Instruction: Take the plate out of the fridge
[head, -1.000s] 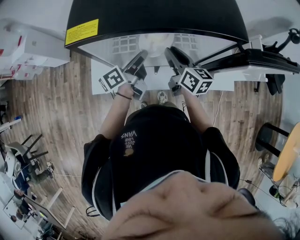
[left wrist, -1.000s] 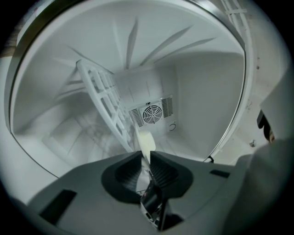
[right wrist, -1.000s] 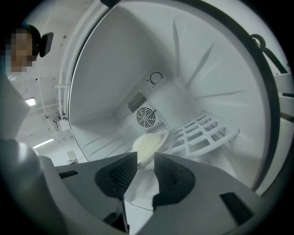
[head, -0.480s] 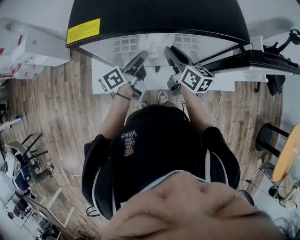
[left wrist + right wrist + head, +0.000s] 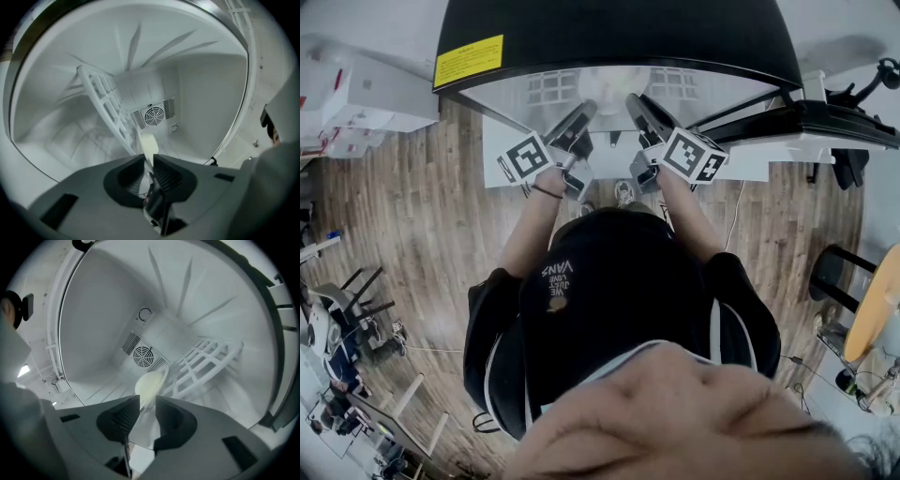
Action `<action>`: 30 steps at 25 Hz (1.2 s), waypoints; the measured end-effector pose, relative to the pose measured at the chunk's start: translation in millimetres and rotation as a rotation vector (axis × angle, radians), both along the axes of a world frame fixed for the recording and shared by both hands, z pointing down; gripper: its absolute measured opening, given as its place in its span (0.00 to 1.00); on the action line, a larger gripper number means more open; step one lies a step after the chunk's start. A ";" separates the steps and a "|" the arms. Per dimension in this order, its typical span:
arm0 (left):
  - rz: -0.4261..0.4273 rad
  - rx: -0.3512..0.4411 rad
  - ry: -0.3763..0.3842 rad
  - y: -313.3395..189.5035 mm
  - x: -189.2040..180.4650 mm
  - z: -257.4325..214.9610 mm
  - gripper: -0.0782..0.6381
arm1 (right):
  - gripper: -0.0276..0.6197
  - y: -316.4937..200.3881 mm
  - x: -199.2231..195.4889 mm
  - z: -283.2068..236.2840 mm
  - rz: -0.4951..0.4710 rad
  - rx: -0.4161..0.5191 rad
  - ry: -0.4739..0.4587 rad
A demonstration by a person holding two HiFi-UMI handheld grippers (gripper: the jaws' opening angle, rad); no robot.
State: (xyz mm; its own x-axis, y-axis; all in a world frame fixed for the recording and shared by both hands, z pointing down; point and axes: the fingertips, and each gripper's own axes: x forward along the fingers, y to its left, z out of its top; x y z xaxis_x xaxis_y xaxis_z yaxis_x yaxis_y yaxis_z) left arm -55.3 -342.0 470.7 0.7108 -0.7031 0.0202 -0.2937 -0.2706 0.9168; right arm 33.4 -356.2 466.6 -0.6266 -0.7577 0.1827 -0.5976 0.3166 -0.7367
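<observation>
Two tools are pinching the pale plate [image 5: 151, 382] inside the fridge [image 5: 211, 93]: left tool [image 5: 149, 158] and right tool [image 5: 148, 401] are clamping opposite edges, white rack [image 5: 105, 101] alongside.

Plate [image 5: 151, 383] inside the fridge [image 5: 93, 310]; fan [image 5: 141, 356] behind it; rack [image 5: 206, 362] beside.

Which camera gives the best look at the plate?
The right gripper view: there the plate shows its pale, rounded face. The left gripper view shows only a narrow, edge-on sliver of it; the head view hardly shows it.
</observation>
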 end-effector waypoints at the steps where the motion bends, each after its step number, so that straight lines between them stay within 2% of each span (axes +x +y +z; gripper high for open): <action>1: 0.000 0.000 0.001 0.1 -0.1 0.0 0.20 | 0.21 -0.1 -0.5 -0.1 -0.003 -0.002 0.001; 10: 0.006 0.000 -0.001 0.1 0.0 -0.6 0.20 | 0.20 -0.8 -0.3 -3.2 -0.007 0.030 0.050; 30: 0.025 -0.001 -0.015 14.7 -1.2 1.1 0.20 | 0.19 15.4 -1.3 -1.3 0.000 0.024 0.044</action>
